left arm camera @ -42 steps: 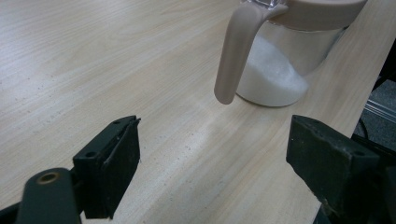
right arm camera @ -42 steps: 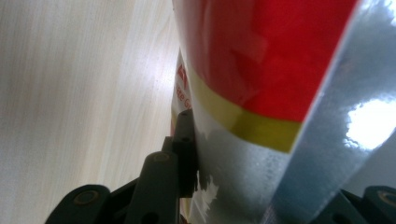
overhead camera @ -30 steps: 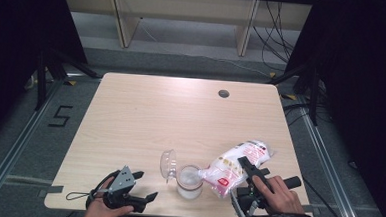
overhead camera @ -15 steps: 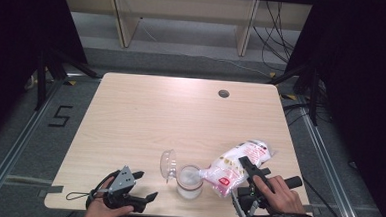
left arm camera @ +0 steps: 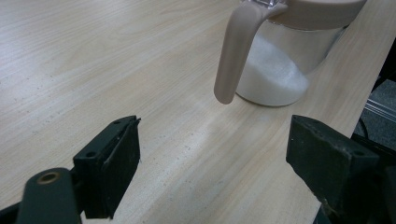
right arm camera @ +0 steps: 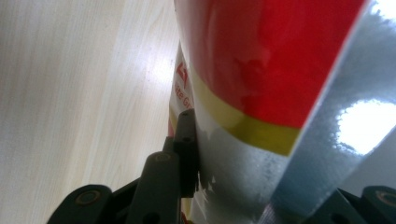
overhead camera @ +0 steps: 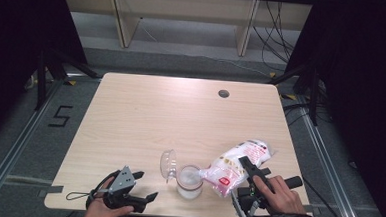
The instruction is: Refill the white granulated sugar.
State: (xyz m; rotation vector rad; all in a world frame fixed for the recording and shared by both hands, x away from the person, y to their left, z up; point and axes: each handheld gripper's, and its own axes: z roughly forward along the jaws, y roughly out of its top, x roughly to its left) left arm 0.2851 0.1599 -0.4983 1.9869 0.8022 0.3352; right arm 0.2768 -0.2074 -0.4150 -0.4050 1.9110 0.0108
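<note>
A clear jar point(overhead camera: 189, 181) with a beige handle point(left arm camera: 232, 51) and a flipped-open lid point(overhead camera: 166, 163) stands near the table's front edge, partly filled with white grains point(left arm camera: 273, 74). A white and red bag point(overhead camera: 236, 164) is tilted with its mouth over the jar. My right gripper point(overhead camera: 246, 175) is shut on the bag; in the right gripper view one jaw presses against the bag's glossy red and yellow side point(right arm camera: 261, 84). My left gripper point(overhead camera: 142, 186) rests on the table left of the jar, open, with nothing between its jaws. Its view looks at the jar's handle.
The light wooden table point(overhead camera: 145, 116) has a round cable hole point(overhead camera: 224, 93) at the back right. A shelf unit point(overhead camera: 185, 18) stands beyond the table. Metal floor rails point(overhead camera: 14, 144) run along both sides.
</note>
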